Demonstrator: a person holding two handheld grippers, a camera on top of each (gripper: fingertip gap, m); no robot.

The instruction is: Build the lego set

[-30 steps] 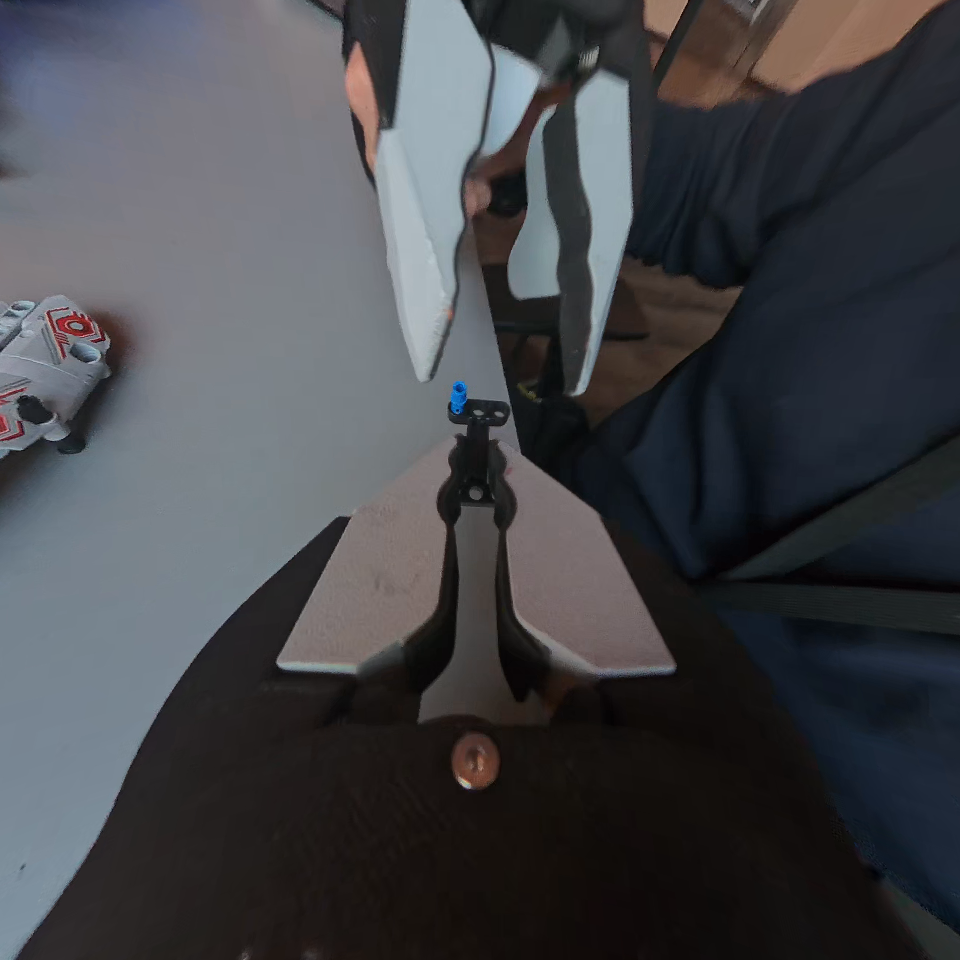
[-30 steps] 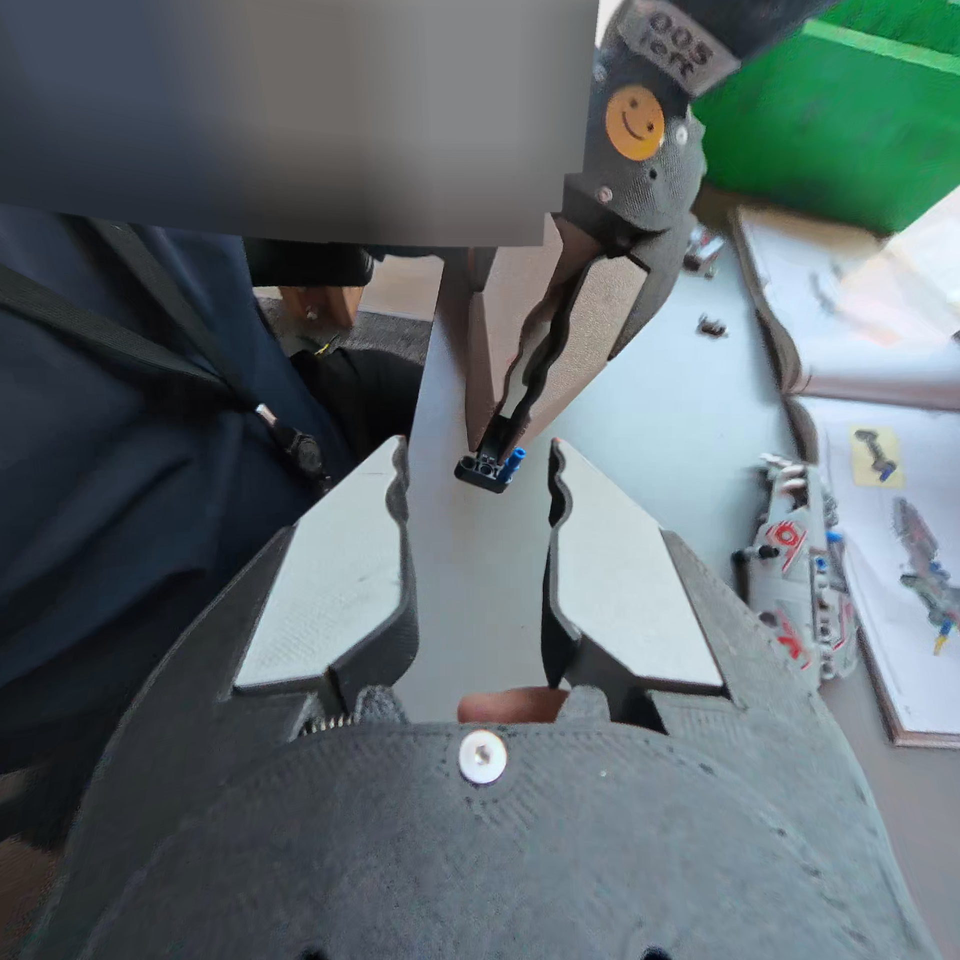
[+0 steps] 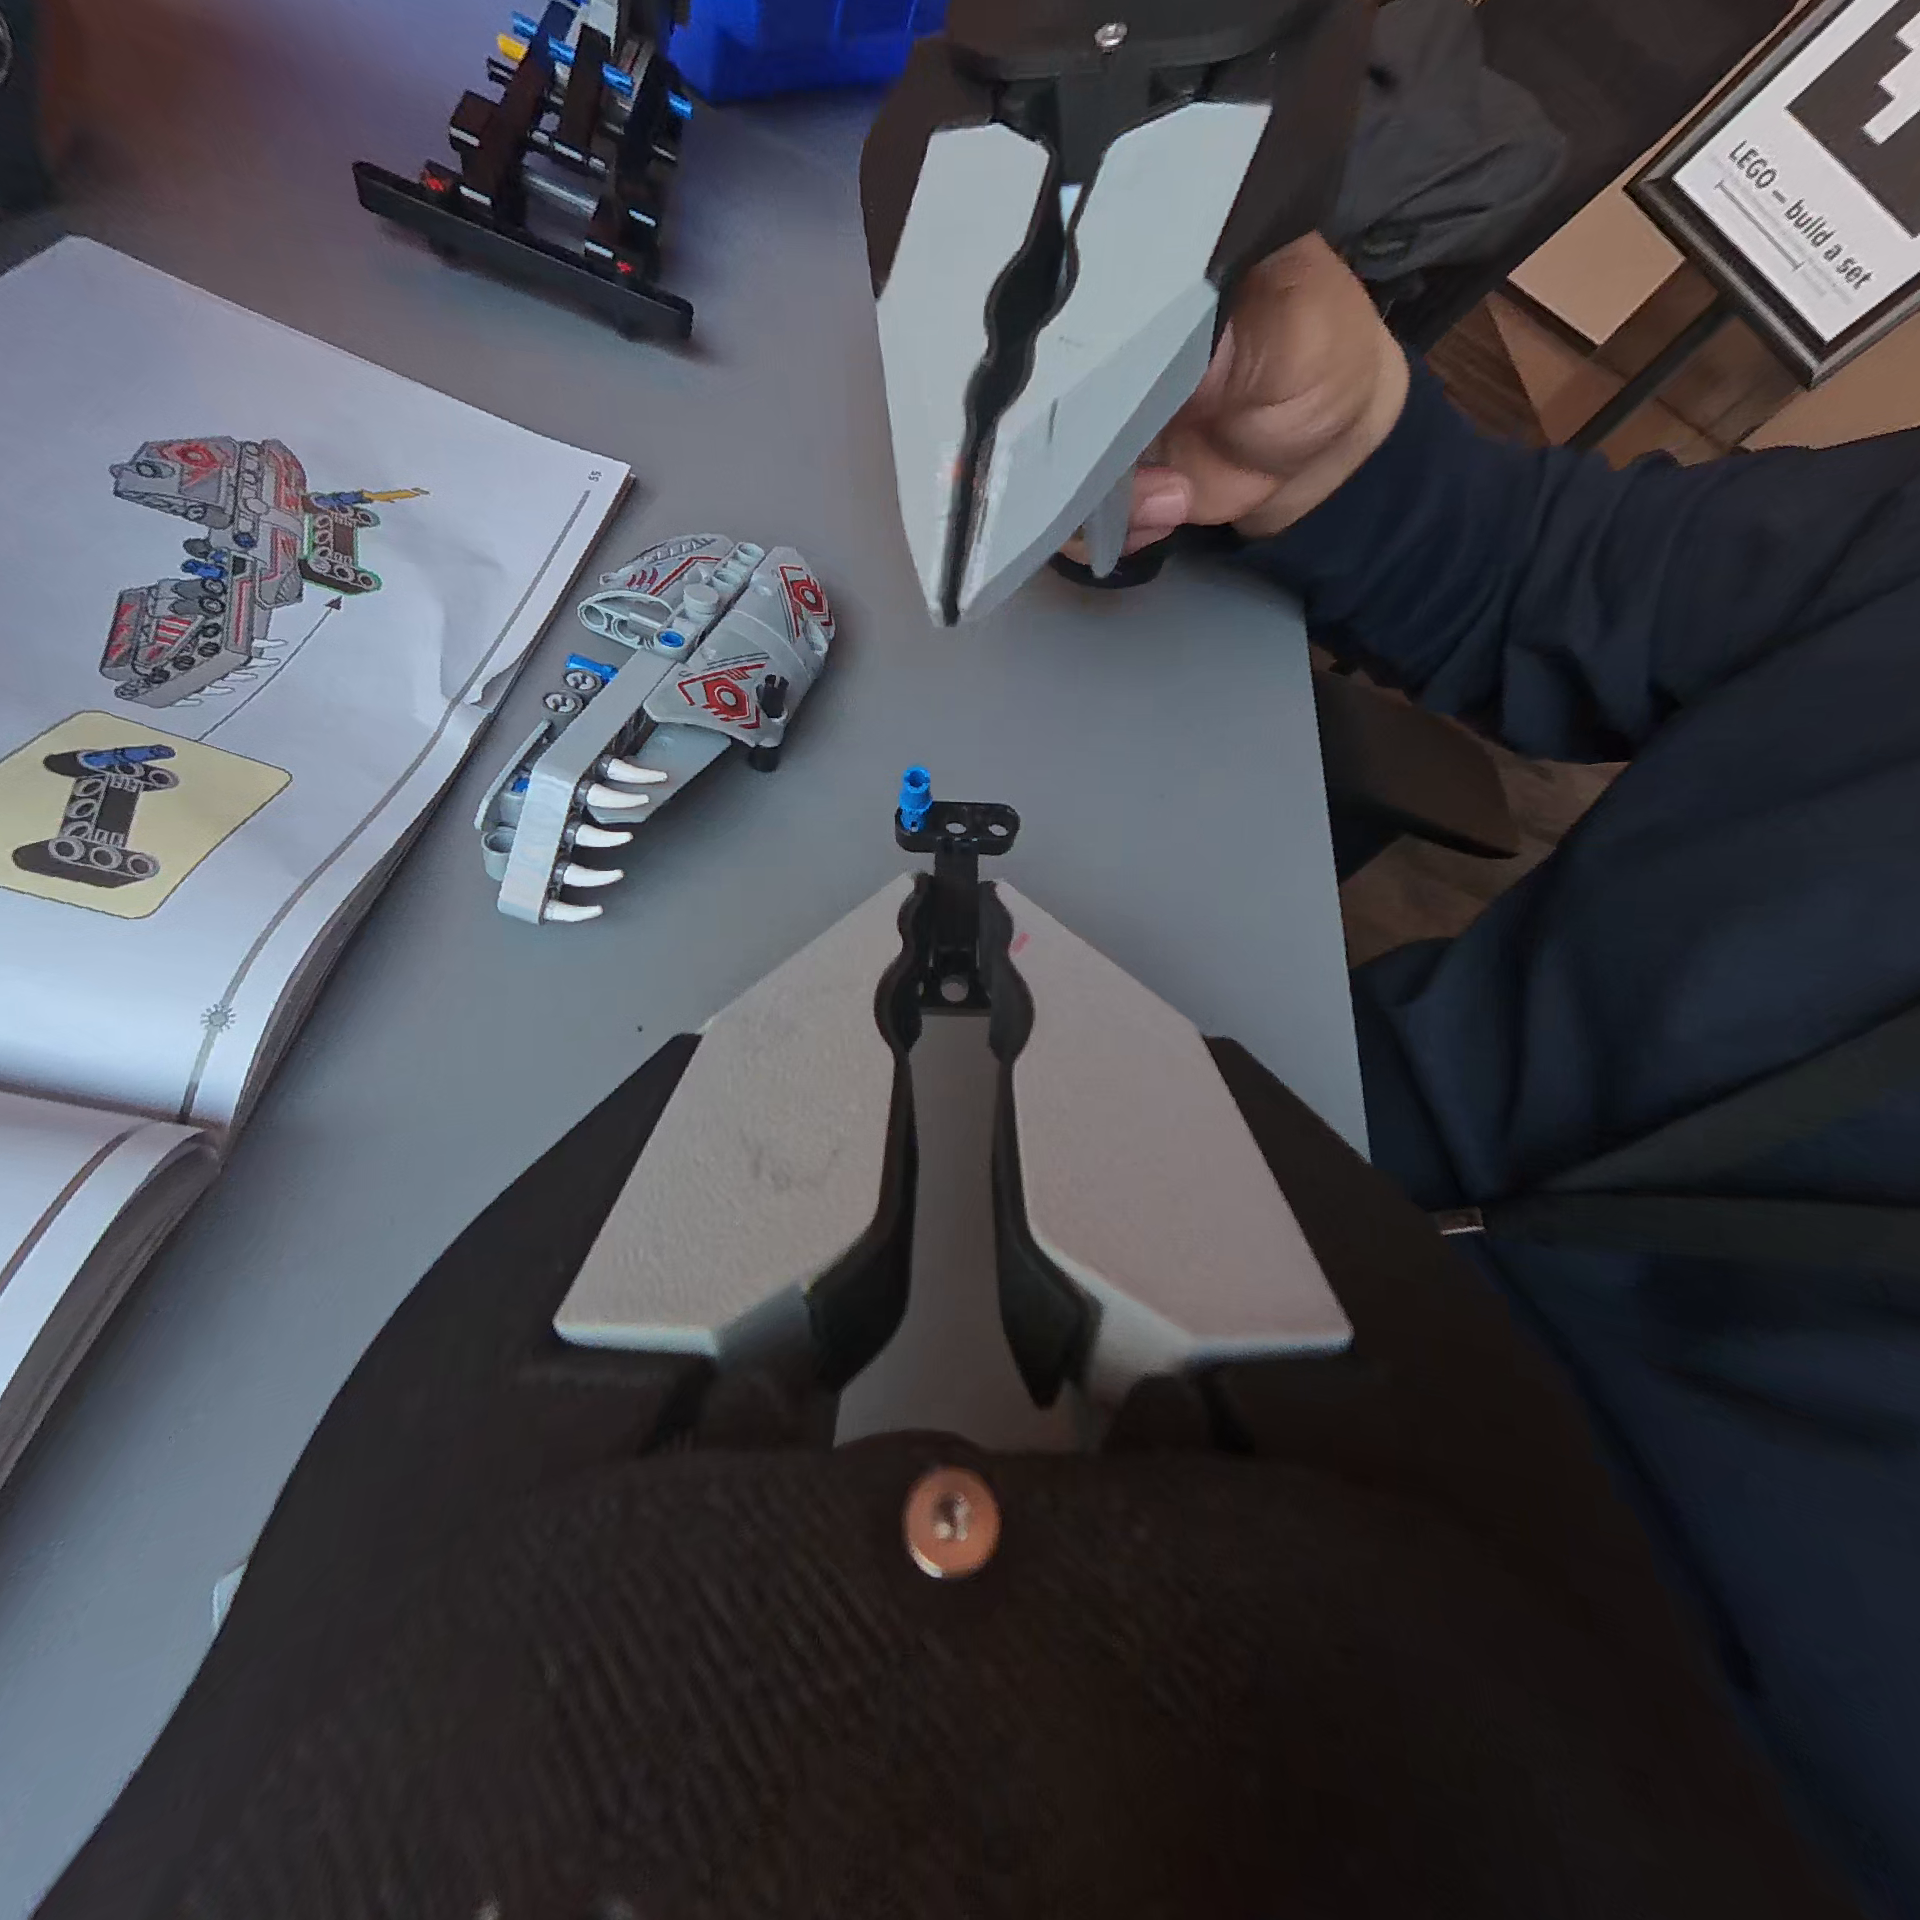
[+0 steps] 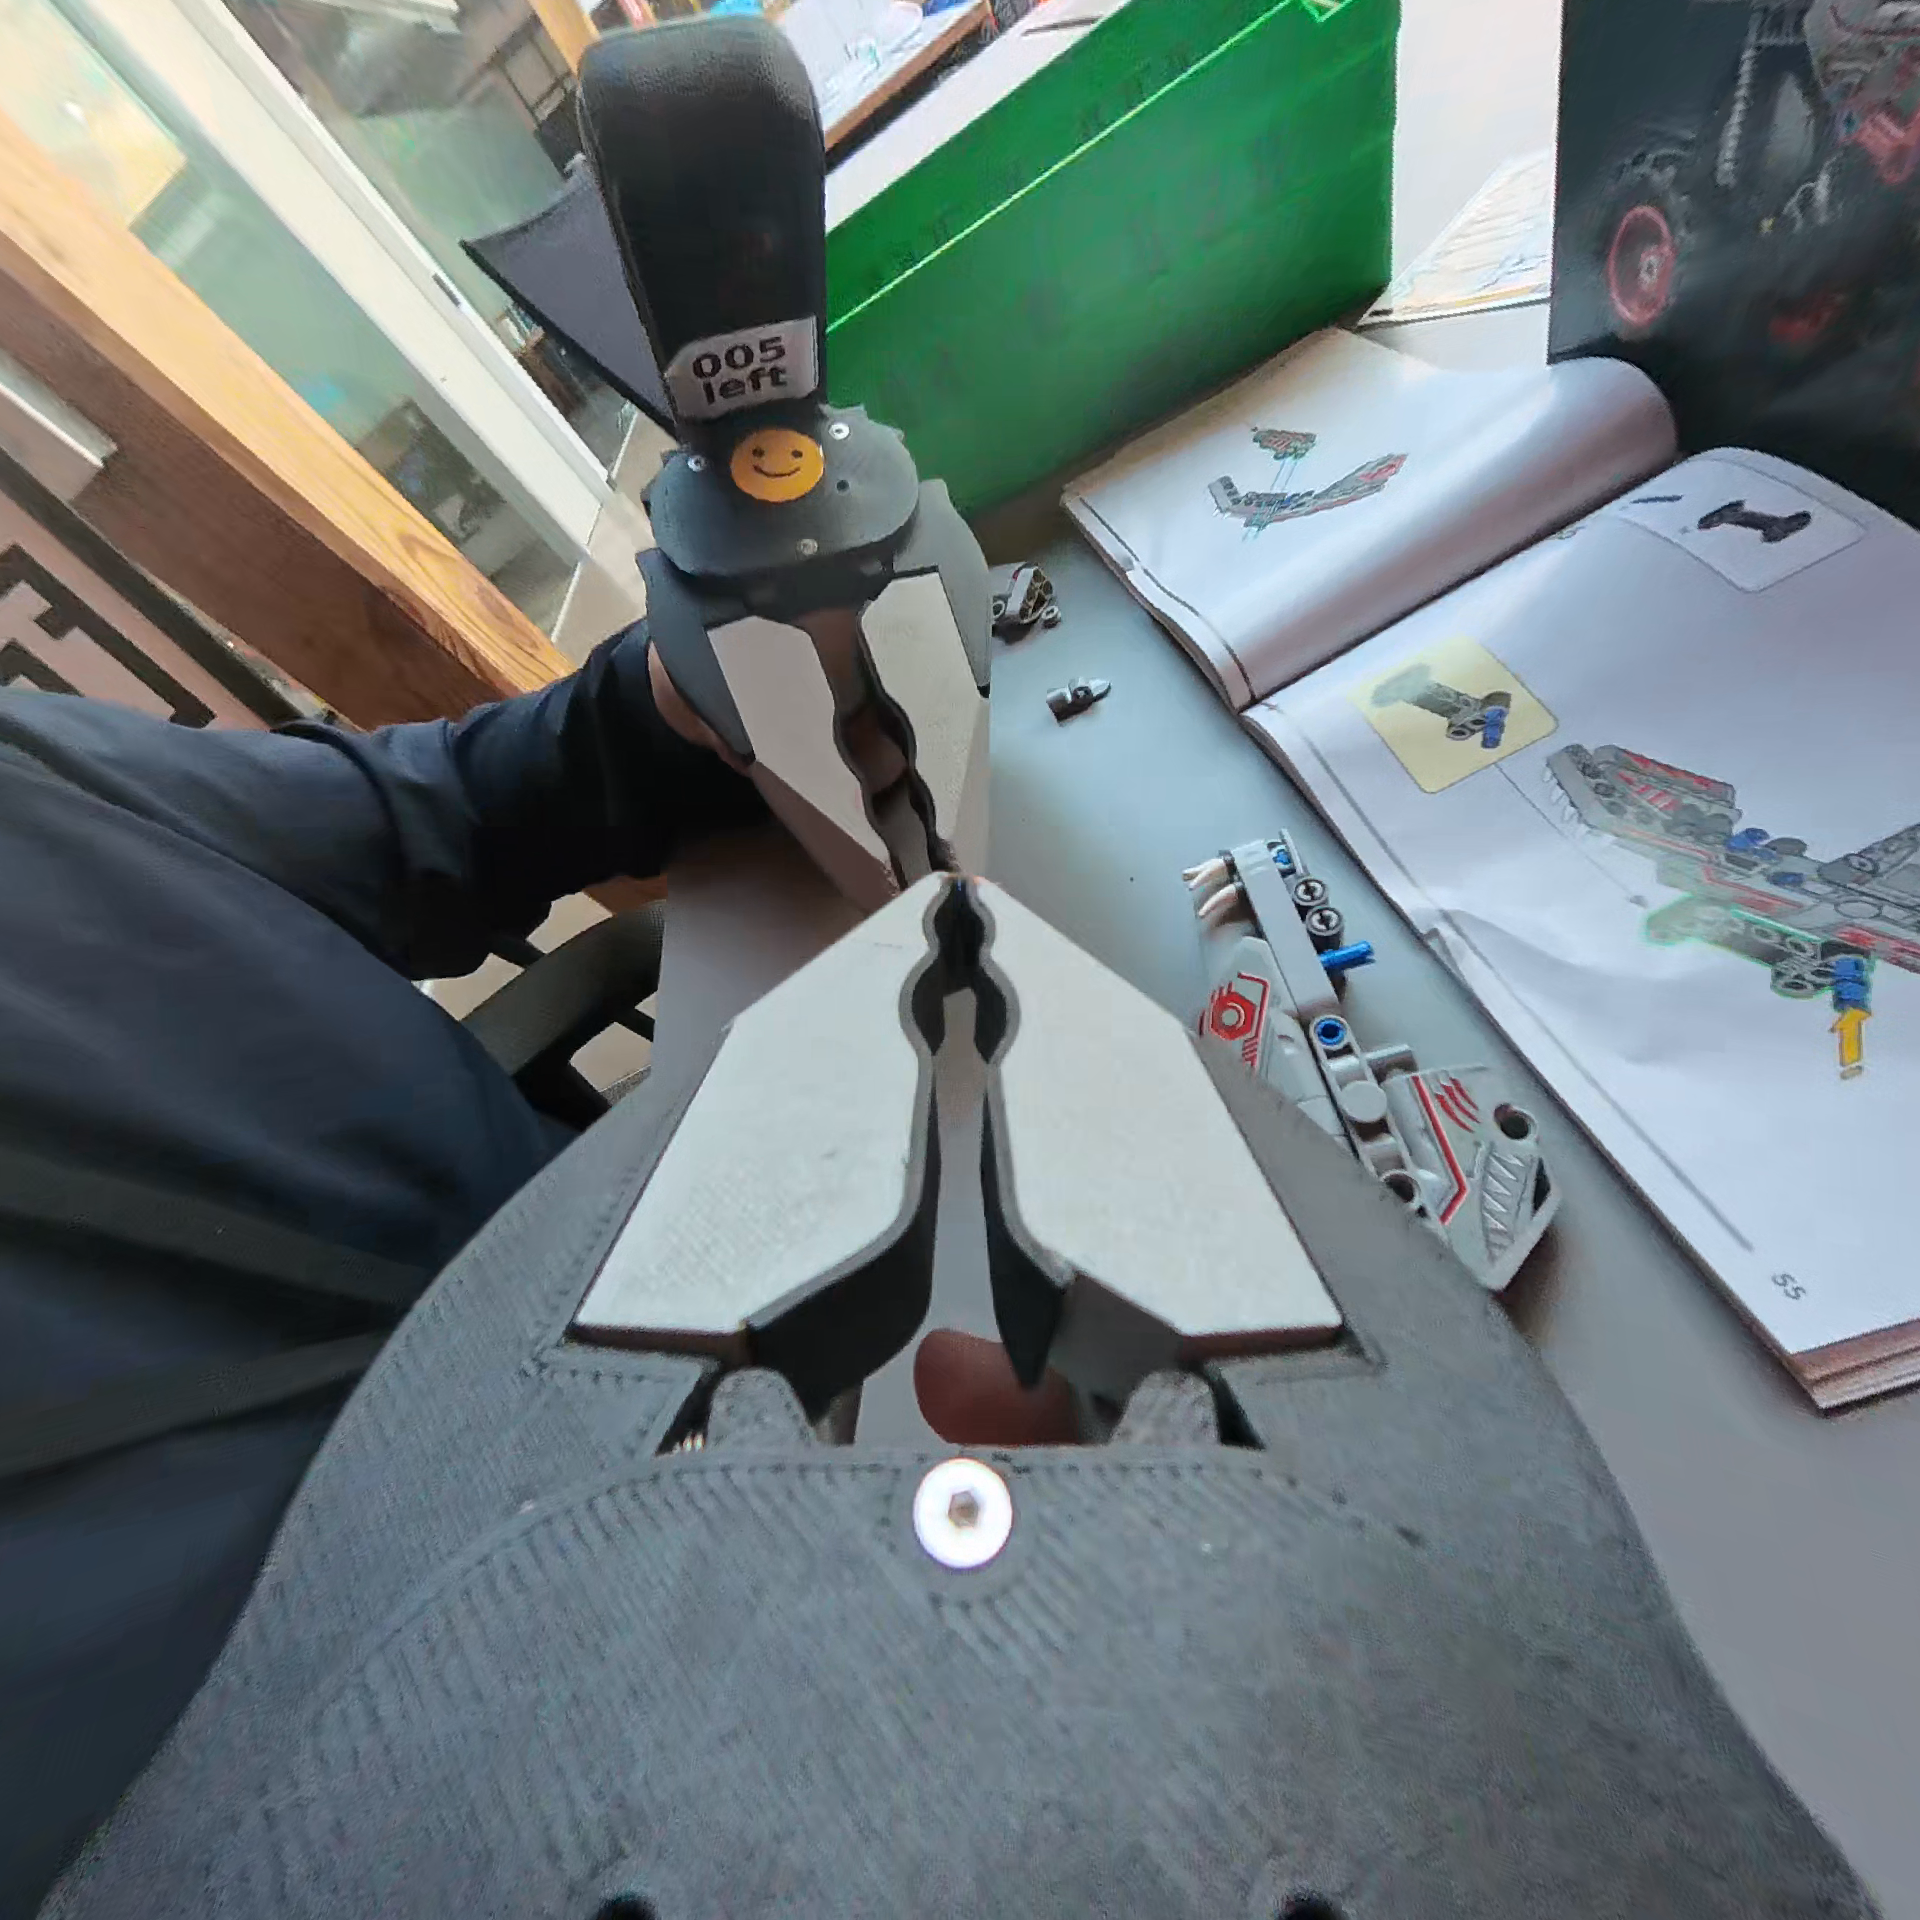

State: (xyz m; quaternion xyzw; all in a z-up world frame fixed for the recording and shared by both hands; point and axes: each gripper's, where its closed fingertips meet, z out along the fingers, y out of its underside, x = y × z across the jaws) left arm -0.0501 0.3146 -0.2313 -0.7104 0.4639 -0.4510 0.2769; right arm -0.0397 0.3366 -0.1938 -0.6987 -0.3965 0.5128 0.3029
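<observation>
Now that the right gripper [image 3: 948, 608] has pulled back, its fingers are pinched together with nothing seen between them. A second ago those fingers were spread wide, right around the small part. Now they sit at about 12 o'clock from it in the left view, with a clear gap of counter [image 3: 1091, 727] between.

The left gripper [image 3: 951, 940] grips the black part [image 3: 956, 862] by its stem, fingers closed tight on it. A blue pin [image 3: 913, 795] sticks up from the part's left hole. The other two holes look empty. The part and pin look the same as before, so I think the pin step is done or the right gripper is going for another piece.

The view has swung too. Before, only a bit of the grey jaw model [image 3: 665, 717] showed at 9 o'clock. Now it lies whole at 10 o'clock from the part, near the open book [image 3: 260, 623]. A black frame model [image 3: 540, 177] stands farther off at 11 o'clock. My guess is the small part goes onto the jaw model next.
</observation>
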